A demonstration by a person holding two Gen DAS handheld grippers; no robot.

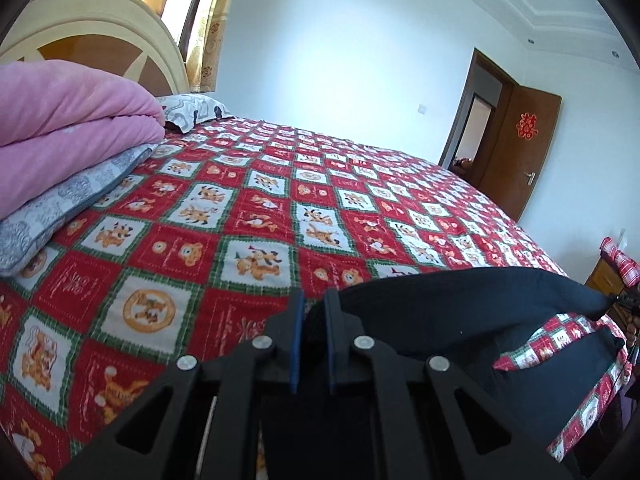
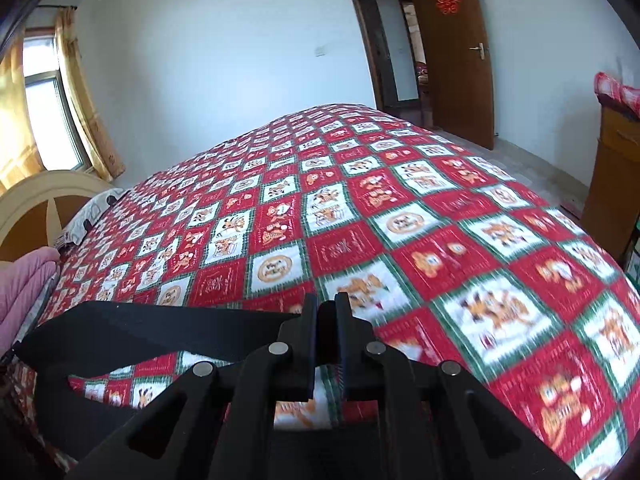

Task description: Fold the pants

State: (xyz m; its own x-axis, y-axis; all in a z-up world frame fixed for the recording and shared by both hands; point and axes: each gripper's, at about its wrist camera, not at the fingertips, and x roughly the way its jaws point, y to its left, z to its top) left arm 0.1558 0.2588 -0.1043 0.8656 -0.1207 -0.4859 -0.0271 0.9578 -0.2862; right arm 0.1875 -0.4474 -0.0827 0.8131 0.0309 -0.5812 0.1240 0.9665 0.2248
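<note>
I've got both the left gripper [image 1: 312, 300] and right gripper [image 2: 328, 304] clamped on the black pants [image 1: 460, 304], stretched taut over the quilt [image 1: 240, 208] toward twelve o'clock for folding.

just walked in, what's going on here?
A person with a handheld gripper in each hand is folding black pants on a bed with a red patterned quilt. The left gripper and the right gripper are each shut on an edge of the dark fabric, which stretches between them above the quilt, with part of it draping below. A folded pink blanket lies on a grey pillow by the headboard. No fold is finished yet.
</note>
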